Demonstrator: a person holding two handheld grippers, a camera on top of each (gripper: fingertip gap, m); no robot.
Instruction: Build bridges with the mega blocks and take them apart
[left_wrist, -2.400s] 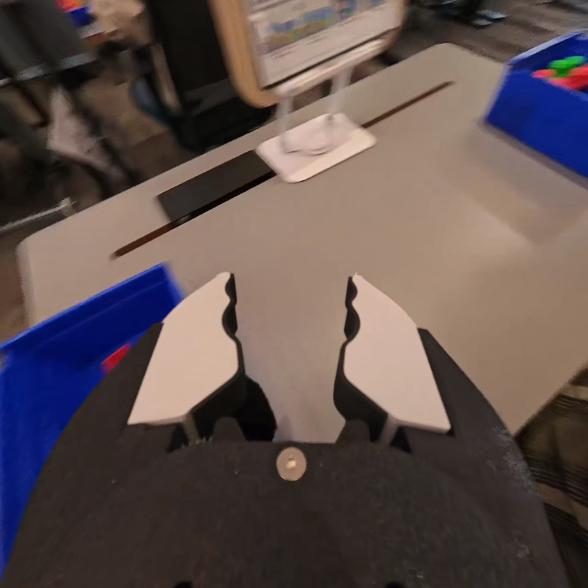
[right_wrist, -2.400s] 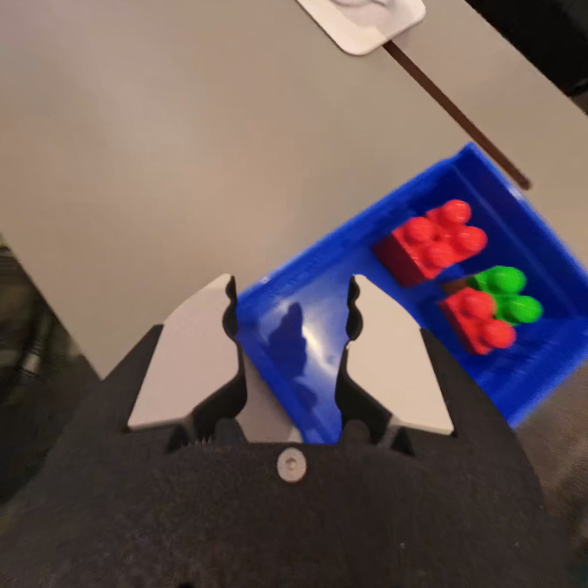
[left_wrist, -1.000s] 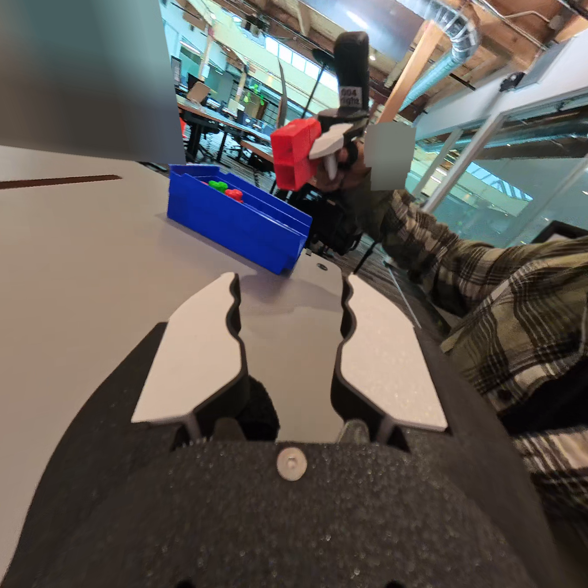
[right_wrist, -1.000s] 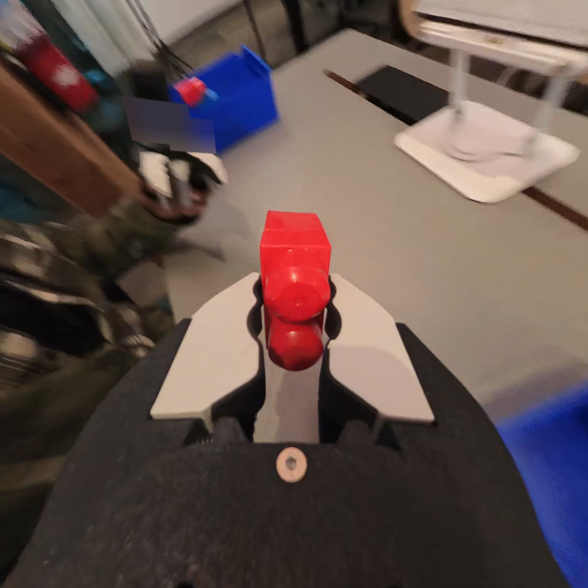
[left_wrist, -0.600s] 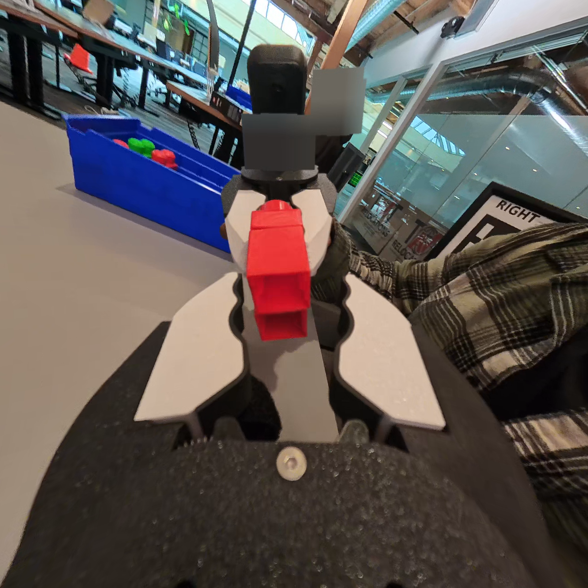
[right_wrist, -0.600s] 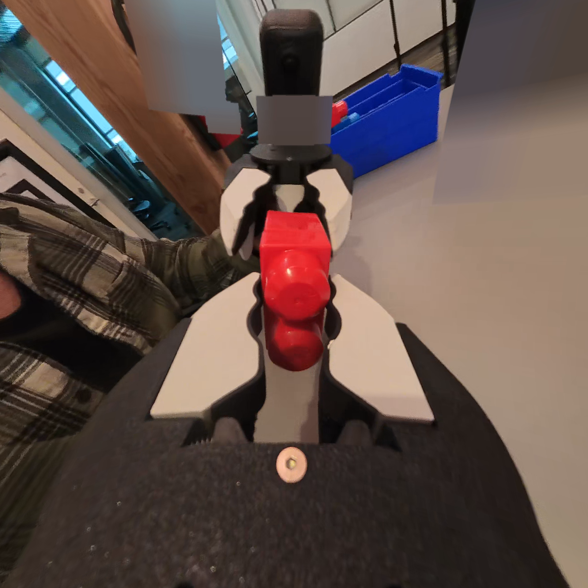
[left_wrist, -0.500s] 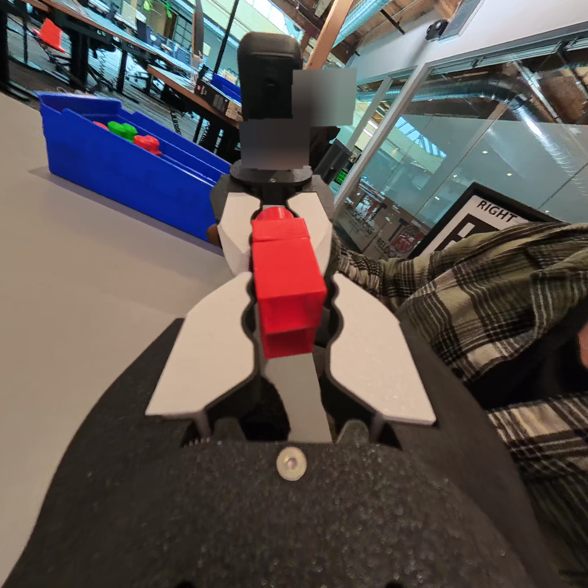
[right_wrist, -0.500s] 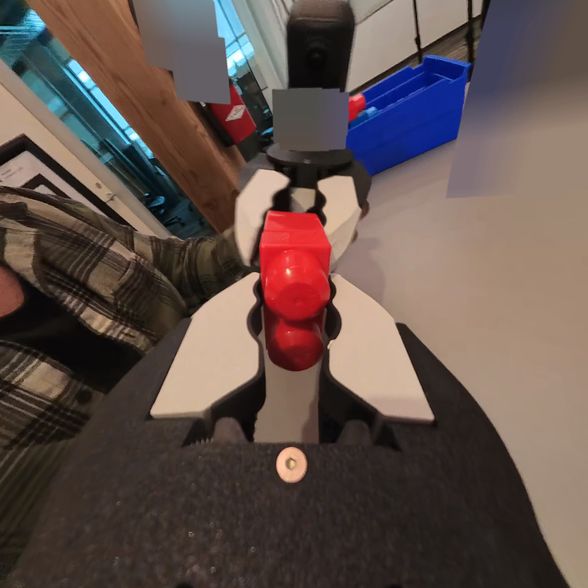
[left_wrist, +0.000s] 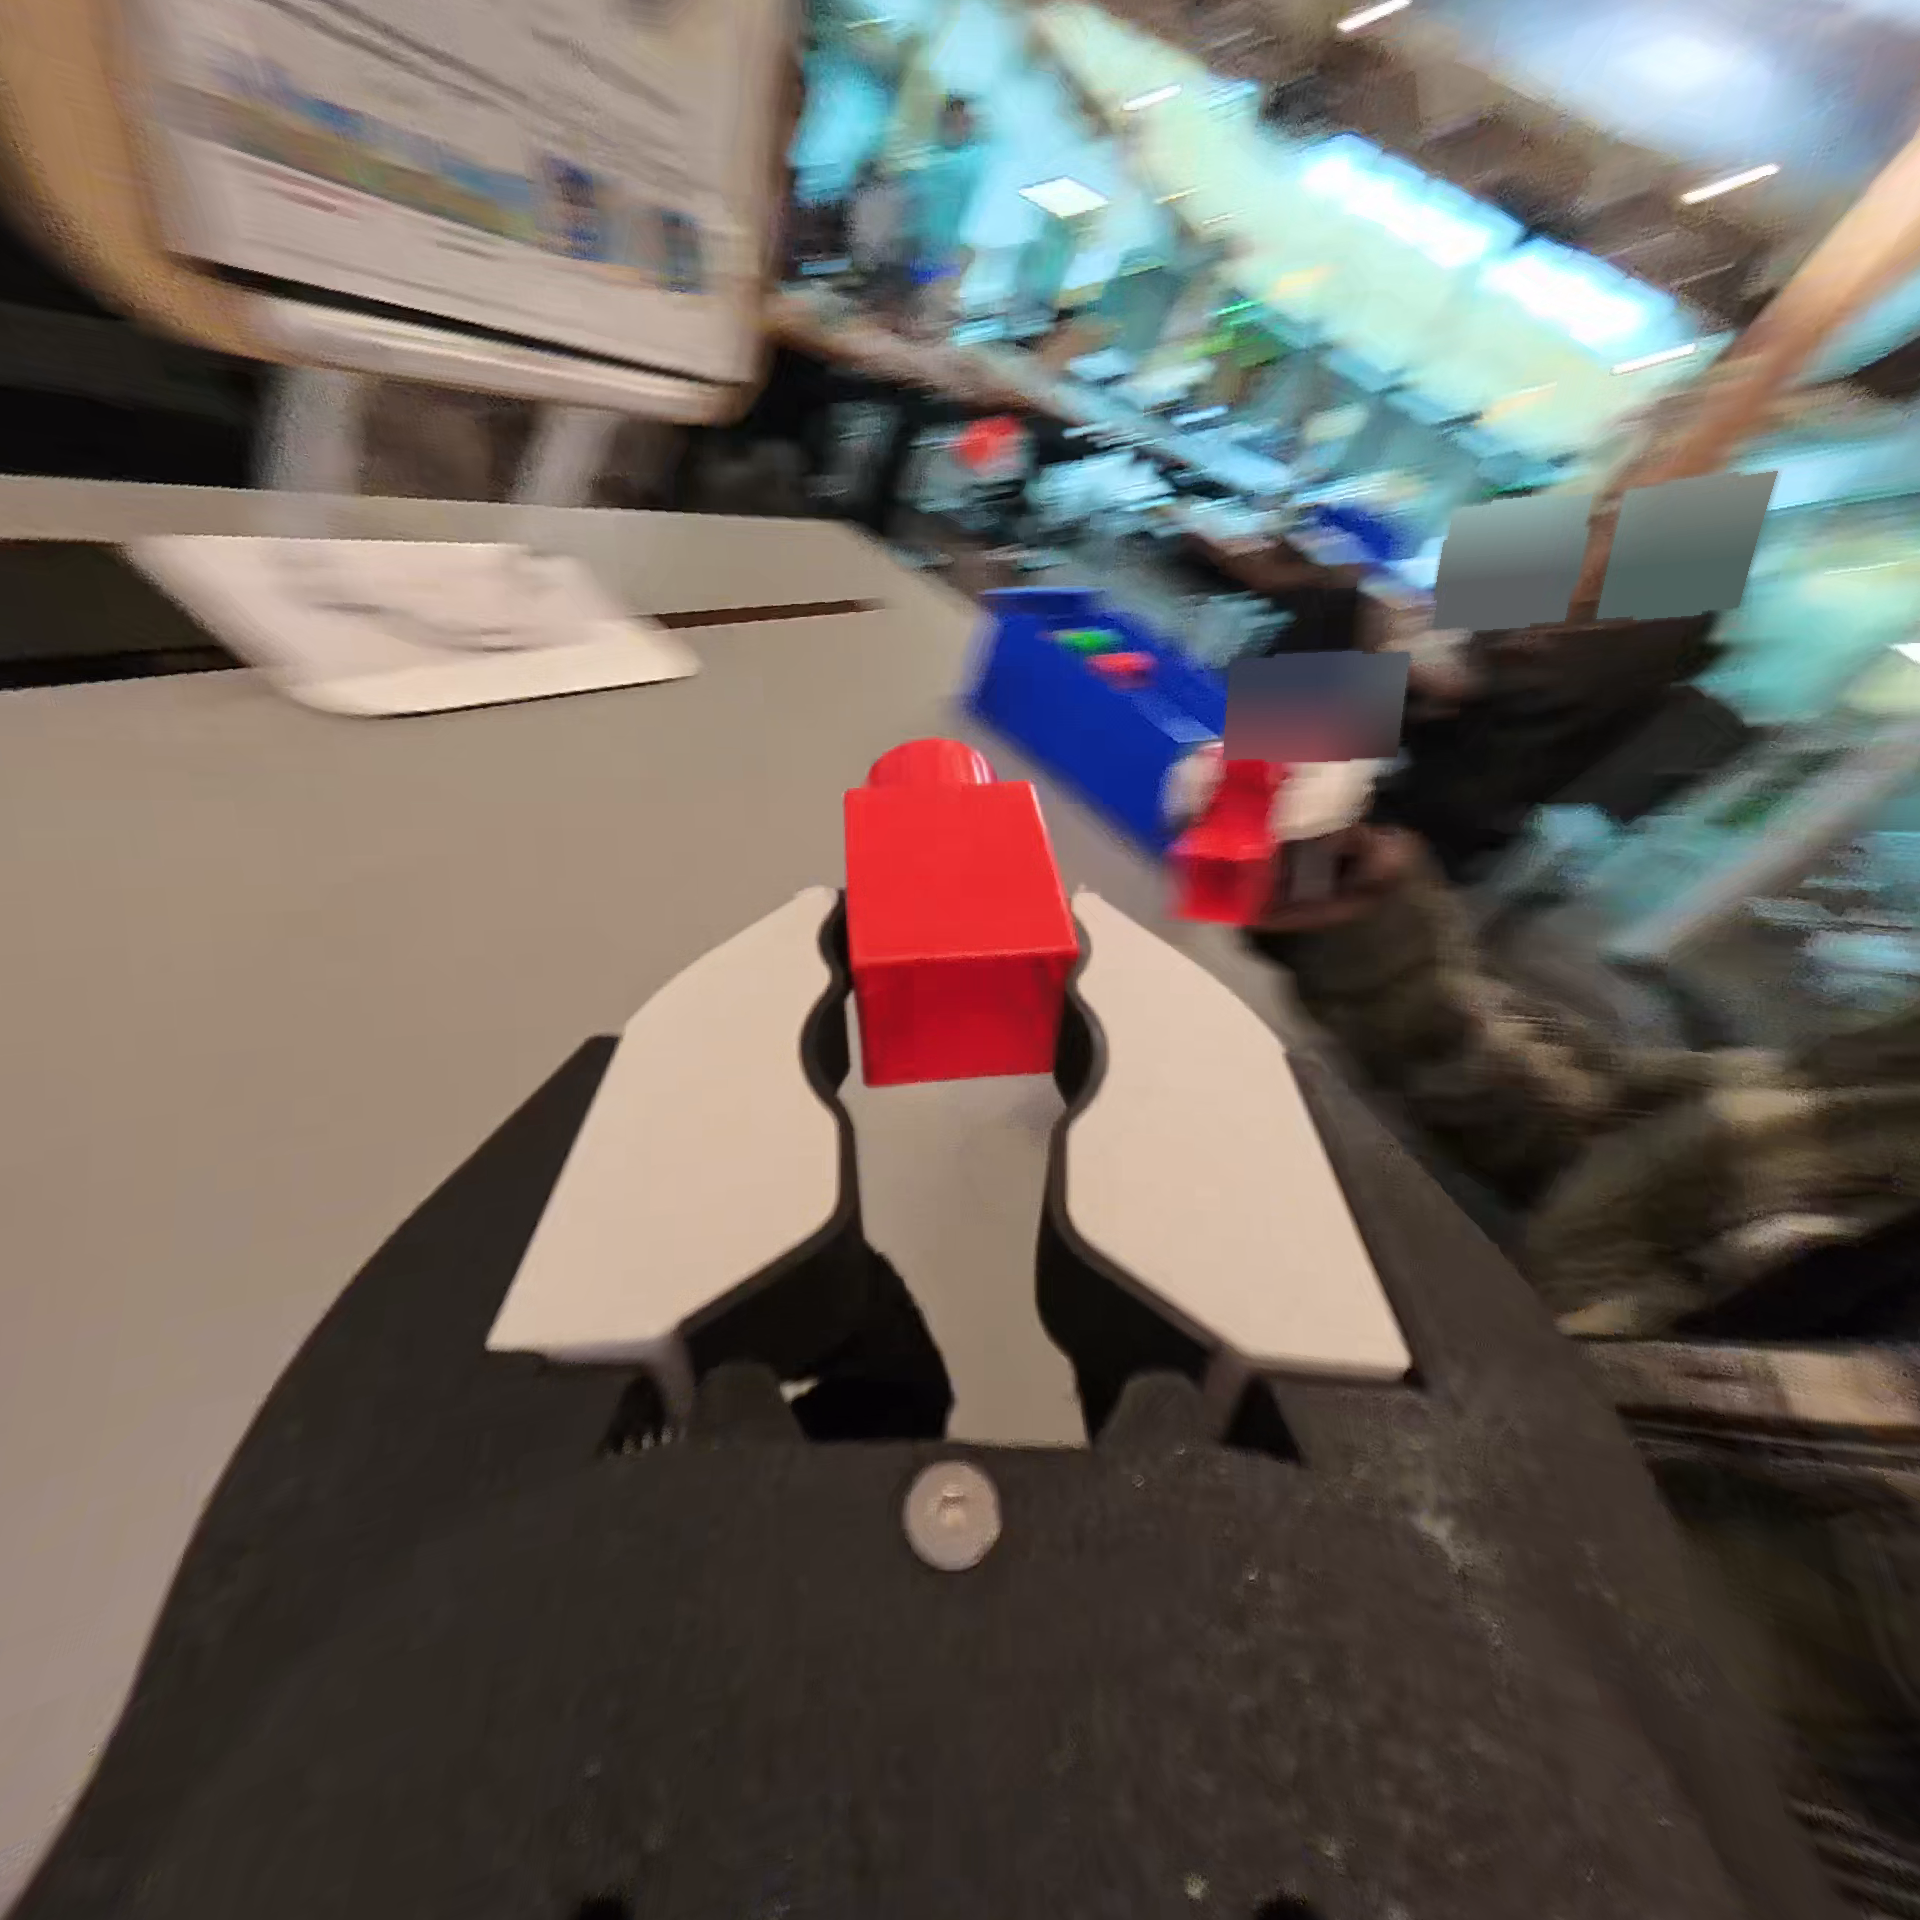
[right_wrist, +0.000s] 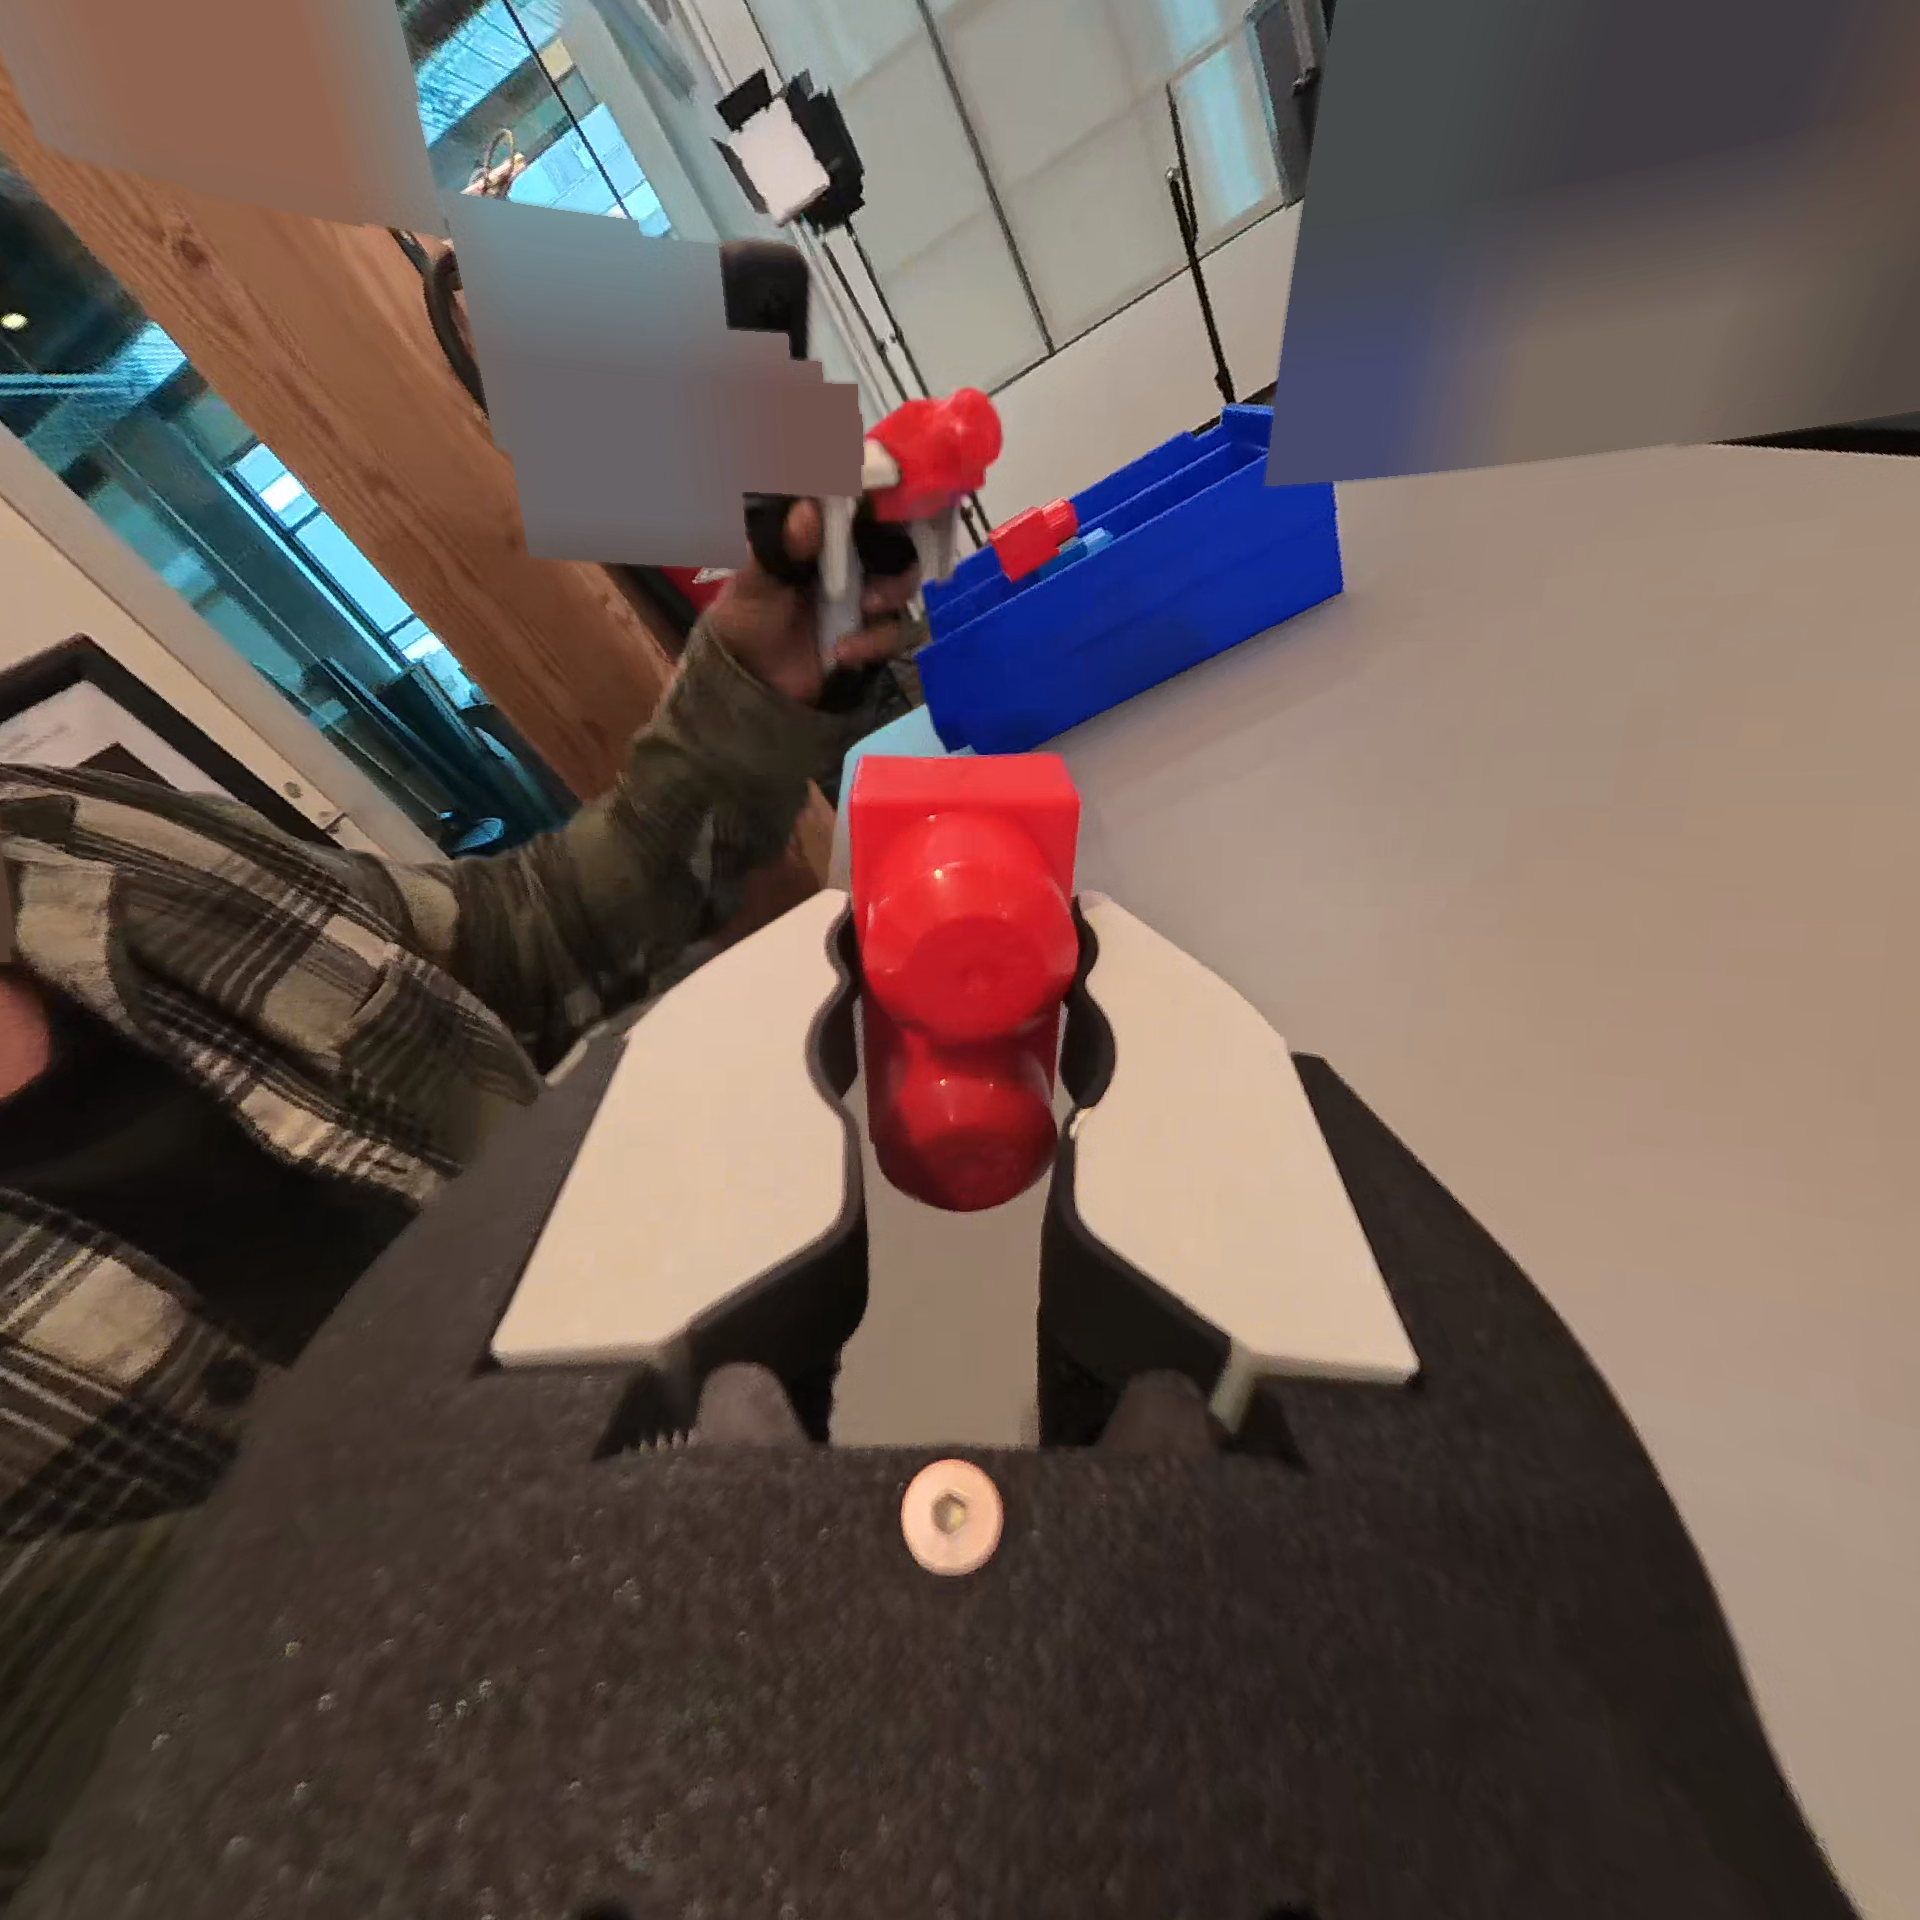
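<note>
Left gripper (left_wrist: 956, 935) is clamping a red block (left_wrist: 951, 935) above the table (left_wrist: 312, 935). Right gripper (right_wrist: 961, 951) is gripping another red block (right_wrist: 961, 966), also above the table, apart from the first.

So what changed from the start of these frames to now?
Both grippers began open and empty. The right gripper took a stack of red plastic blocks from the blue bin; the left gripper closed on its far end. The stack has since split: each gripper now holds one red block, well apart. The grey table and bins stayed put.
</note>
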